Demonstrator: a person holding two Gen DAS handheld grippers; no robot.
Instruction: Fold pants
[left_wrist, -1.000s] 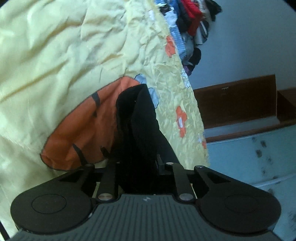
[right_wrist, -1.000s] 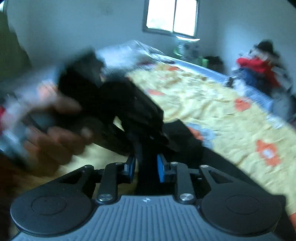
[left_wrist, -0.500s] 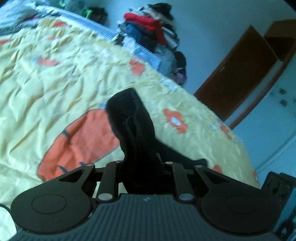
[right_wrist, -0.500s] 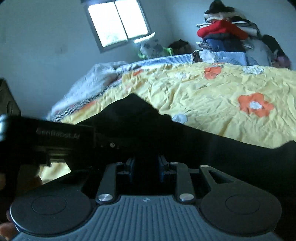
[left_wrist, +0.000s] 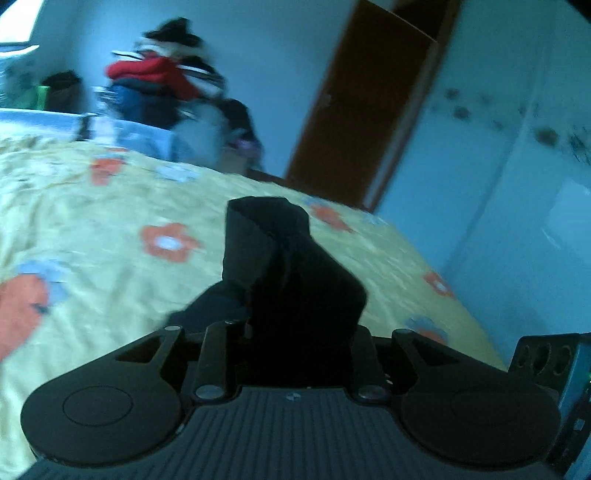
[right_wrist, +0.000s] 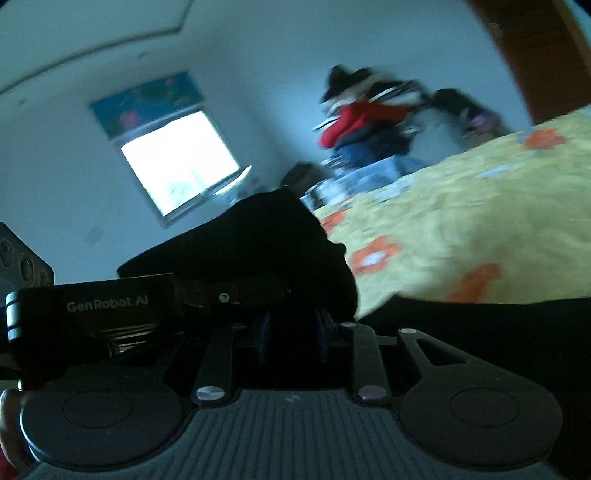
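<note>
We hold black pants (left_wrist: 291, 280) in both grippers, lifted above a bed with a yellow flowered bedspread (left_wrist: 110, 206).

In the left wrist view, a bunched wad of the dark fabric stands up between the fingers of our left gripper (left_wrist: 295, 328). Its jaws have just been opening a little, yet the cloth fills the gap and the pads appear to be clamped on it. A second ago this camera looked almost straight down at the bedspread and a big orange patch; now it looks across the bed toward a brown door (left_wrist: 365, 110) and a blurred clothes pile (left_wrist: 166, 88), so the view has swung up and rolled.

In the right wrist view, our right gripper (right_wrist: 291, 332) shows blue pads set narrow on a fold of the same pants (right_wrist: 273, 236), which drapes away to the right over the bedspread (right_wrist: 480, 192). The left tool's body (right_wrist: 92, 314) sits close beside it on the left, where a second ago it was a blur farther off.

We judge that the two held ends have been brought together: a fold in mid-air, not yet laid on the bed.
</note>
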